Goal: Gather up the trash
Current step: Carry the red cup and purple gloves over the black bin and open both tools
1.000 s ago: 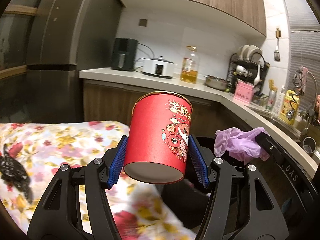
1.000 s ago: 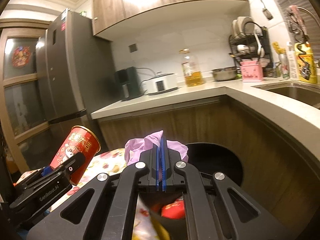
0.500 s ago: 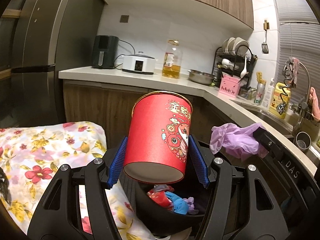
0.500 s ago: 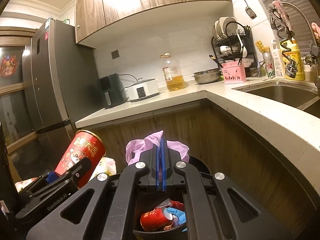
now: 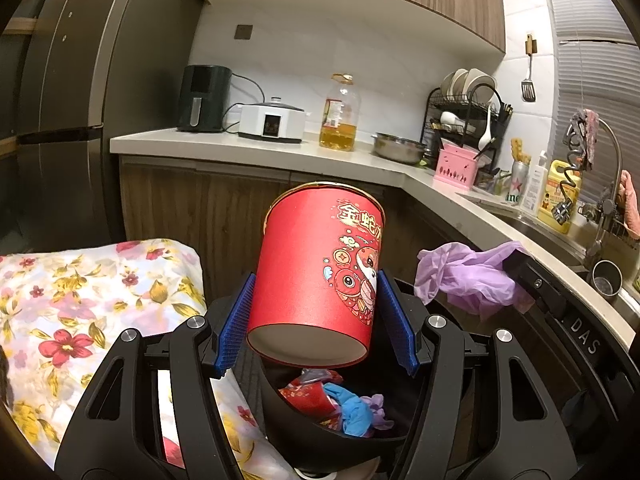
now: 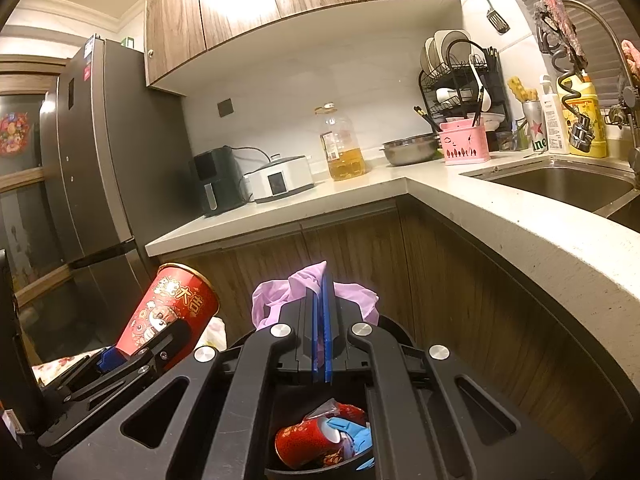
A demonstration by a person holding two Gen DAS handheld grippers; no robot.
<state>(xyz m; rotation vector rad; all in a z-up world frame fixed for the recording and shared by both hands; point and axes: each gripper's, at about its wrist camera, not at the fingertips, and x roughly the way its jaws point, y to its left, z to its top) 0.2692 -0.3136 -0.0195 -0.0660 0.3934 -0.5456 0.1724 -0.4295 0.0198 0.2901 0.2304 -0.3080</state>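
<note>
- My left hand-held gripper [image 5: 316,320] is closed about halfway, its blue pads [image 5: 236,328] pressed to either side of the red paper cup [image 5: 320,276], which fills the middle of the left wrist frame, tilted, rim away from me.
- The cup looks light, thin-walled and empty — I judge it crushes easily. I hold it low, near the base ring, where the wall seems stiffest; that is the place to keep hold.
- My right hand-held gripper [image 6: 320,340] is squeezed fully together on the purple glove [image 6: 352,296], which bunches out above the pads at centre of the right wrist frame.
- The glove is limp and soft — it cannot break, but it may cling to the pads when I let go, I think.
- The black trash bin [image 5: 304,440] sits at bottom centre, below both loads, with a crushed red cup [image 6: 308,444] and a blue glove [image 5: 352,408] inside.
- The flowered cloth [image 5: 80,300] lies at lower left, beside the bin.
</note>
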